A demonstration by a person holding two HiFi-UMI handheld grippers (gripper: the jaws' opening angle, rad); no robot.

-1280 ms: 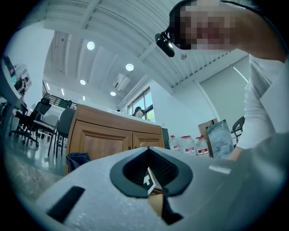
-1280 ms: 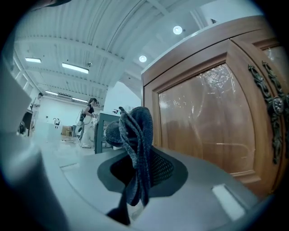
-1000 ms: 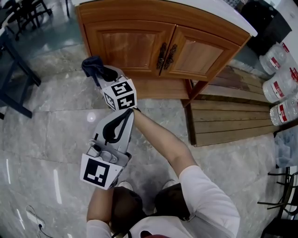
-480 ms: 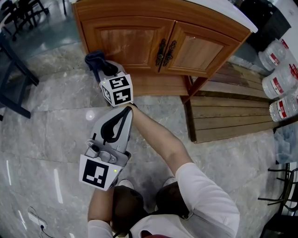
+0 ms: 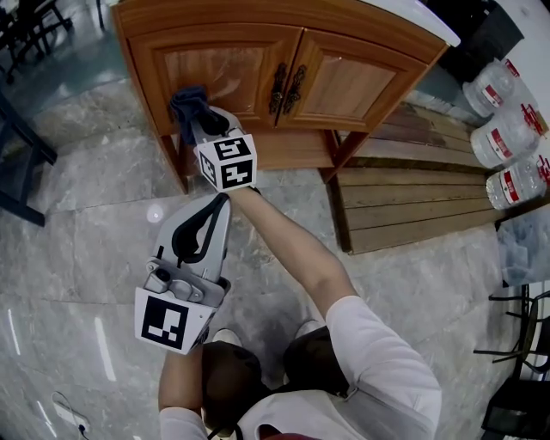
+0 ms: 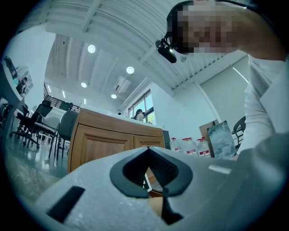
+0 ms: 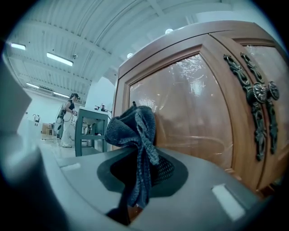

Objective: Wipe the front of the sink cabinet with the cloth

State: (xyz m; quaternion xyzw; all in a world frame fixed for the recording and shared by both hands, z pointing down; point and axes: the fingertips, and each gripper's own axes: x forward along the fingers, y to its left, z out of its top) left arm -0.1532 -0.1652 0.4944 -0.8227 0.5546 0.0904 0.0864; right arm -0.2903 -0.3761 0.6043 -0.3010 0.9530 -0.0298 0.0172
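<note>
Large water bottles [image 5: 507, 129] stand far right, beside a wooden pallet [image 5: 412, 206] on the grey marble floor [image 5: 77, 223]. Dark chairs [image 5: 24, 19] stand far left, and a black metal frame [image 5: 518, 344] near right.

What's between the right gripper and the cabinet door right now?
Only the cloth, clamped in the right gripper before the left door; the right gripper view shows it.

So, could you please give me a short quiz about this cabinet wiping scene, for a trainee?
1. True or false: the left gripper holds the dark blue cloth.
2. The cloth is nearest to: A) the left cabinet door; B) the right cabinet door; C) the floor.
3. What stands at the head view's right edge?
Key: 1 false, the right gripper holds it; 2 A; 3 water bottles.
</note>
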